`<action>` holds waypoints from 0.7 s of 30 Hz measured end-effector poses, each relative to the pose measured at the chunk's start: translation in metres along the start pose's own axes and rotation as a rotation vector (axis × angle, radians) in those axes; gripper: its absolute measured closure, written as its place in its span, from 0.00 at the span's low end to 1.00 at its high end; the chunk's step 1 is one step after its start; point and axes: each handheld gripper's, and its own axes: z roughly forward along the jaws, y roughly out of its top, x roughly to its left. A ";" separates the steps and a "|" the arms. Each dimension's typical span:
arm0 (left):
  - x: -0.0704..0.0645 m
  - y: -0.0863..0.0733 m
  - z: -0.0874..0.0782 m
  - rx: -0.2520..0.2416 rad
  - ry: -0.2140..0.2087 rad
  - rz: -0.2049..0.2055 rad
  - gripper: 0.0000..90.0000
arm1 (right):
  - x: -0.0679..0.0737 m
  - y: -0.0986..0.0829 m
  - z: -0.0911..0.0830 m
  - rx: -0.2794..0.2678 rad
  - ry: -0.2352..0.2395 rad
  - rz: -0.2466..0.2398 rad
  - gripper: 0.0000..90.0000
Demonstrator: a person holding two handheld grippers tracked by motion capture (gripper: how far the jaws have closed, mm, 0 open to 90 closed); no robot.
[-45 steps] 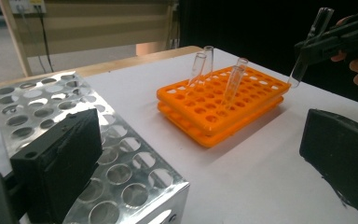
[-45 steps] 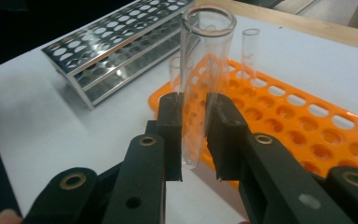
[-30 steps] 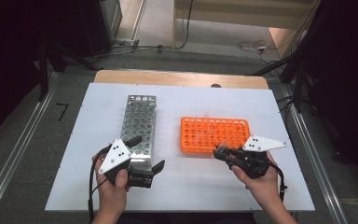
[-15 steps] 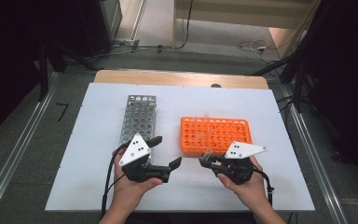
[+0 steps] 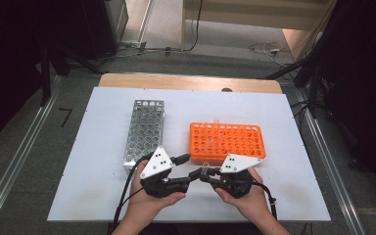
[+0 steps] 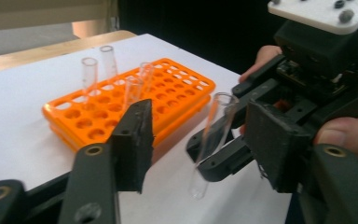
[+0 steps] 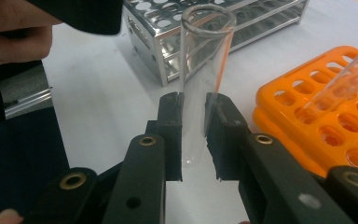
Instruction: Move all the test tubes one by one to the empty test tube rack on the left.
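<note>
Right tongs (image 7: 193,109) pinch a glass tube (image 7: 200,70); spread left tongs (image 6: 196,140) closing in could knock it loose

A perforated silver metal tube rack (image 5: 144,129) is lying lengthwise on the white tabletop (image 5: 103,171), left of an orange plastic tube rack (image 5: 227,142) that is holding a few clear glass tubes (image 6: 89,70), while cables (image 5: 267,49) are trailing across the grey floor beyond.

right gripper (image 7: 193,112) squeezes a clear test tube (image 7: 204,70), upright | silver metal rack (image 7: 205,35) behind it on white desk (image 7: 102,102) | orange rack (image 7: 326,121) at right, another tube (image 7: 340,81) leaning in it
</note>
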 end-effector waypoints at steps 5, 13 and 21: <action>-0.005 -0.001 0.007 0.027 -0.017 0.025 0.62 | 0.005 0.002 0.004 0.004 0.008 -0.012 0.82; -0.011 -0.002 0.013 0.041 -0.007 0.050 0.77 | 0.011 0.005 0.008 0.008 0.023 -0.035 0.82; -0.012 -0.002 0.012 0.043 0.002 0.073 0.83 | 0.014 0.006 0.009 0.010 0.034 -0.041 0.82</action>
